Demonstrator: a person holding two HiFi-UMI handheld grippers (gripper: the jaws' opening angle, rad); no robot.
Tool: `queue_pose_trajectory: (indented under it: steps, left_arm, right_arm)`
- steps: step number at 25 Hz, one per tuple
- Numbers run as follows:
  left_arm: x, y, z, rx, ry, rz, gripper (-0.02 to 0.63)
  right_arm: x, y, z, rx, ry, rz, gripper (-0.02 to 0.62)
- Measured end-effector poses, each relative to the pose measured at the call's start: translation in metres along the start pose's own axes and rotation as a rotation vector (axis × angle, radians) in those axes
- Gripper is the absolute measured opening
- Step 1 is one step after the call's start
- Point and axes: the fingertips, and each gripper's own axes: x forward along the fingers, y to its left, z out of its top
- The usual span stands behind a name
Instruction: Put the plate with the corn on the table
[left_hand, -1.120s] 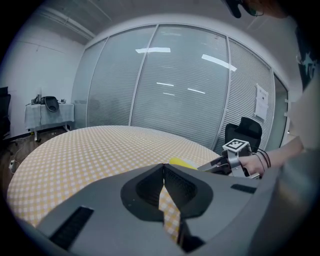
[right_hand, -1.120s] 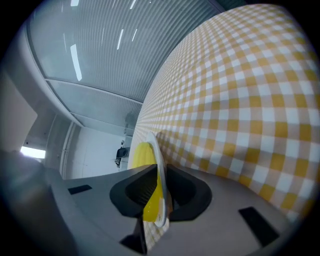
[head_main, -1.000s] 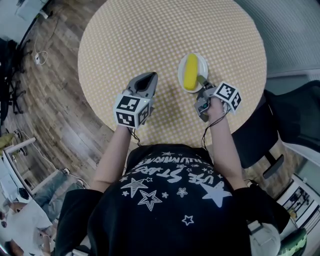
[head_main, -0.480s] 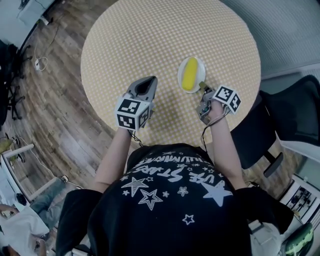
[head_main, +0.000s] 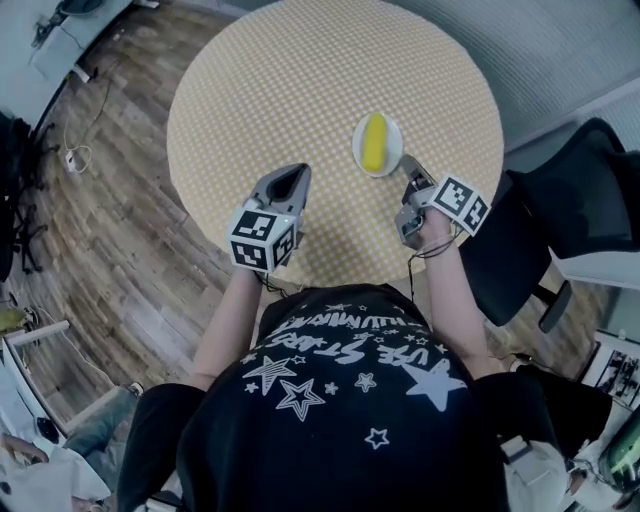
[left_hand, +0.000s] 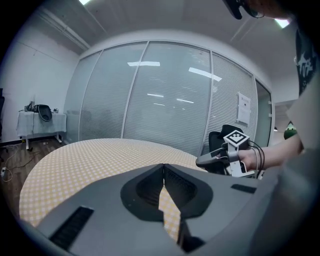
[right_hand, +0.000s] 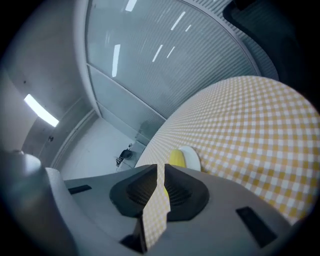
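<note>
A white plate (head_main: 378, 146) carrying a yellow corn cob (head_main: 374, 142) rests on the round table with a yellow checked cloth (head_main: 300, 80), right of its middle. My right gripper (head_main: 410, 171) hovers just on the near side of the plate, apart from it, its jaws a narrow slit open with nothing between them. In the right gripper view the corn (right_hand: 176, 158) and plate (right_hand: 193, 156) lie just beyond the gripper (right_hand: 159, 168). My left gripper (head_main: 290, 174) is shut and empty over the table's near left part; its tips (left_hand: 163, 166) touch.
A black office chair (head_main: 575, 190) stands close to the table on the right. Wooden floor (head_main: 110, 200) lies to the left, with cables and furniture legs at its edge. A glass partition wall (left_hand: 165, 95) stands beyond the table.
My right gripper was at the plate's near rim a second ago; now it has drawn back toward me, clear of the plate. The plate stays on the table. The left gripper has barely moved.
</note>
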Motion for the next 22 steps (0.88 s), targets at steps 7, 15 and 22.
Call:
queue_pose_trajectory:
  steps: [7,15,22]
  left_arm:
    - [-0.054,-0.015,-0.018,0.019,0.005,-0.073,0.008]
    - [-0.090,-0.026,-0.061,0.043,0.077,-0.151,0.008]
    - [-0.109,-0.058,-0.061,0.042,0.036,-0.121,0.008]
  right_arm:
    - [-0.051,0.036,-0.047,-0.079,-0.047,0.007,0.057]
    - [-0.112,0.034,-0.099,-0.147,-0.071,-0.020,0.057]
    - [-0.146,0.024,-0.101,-0.172,-0.071,0.016,0.057]
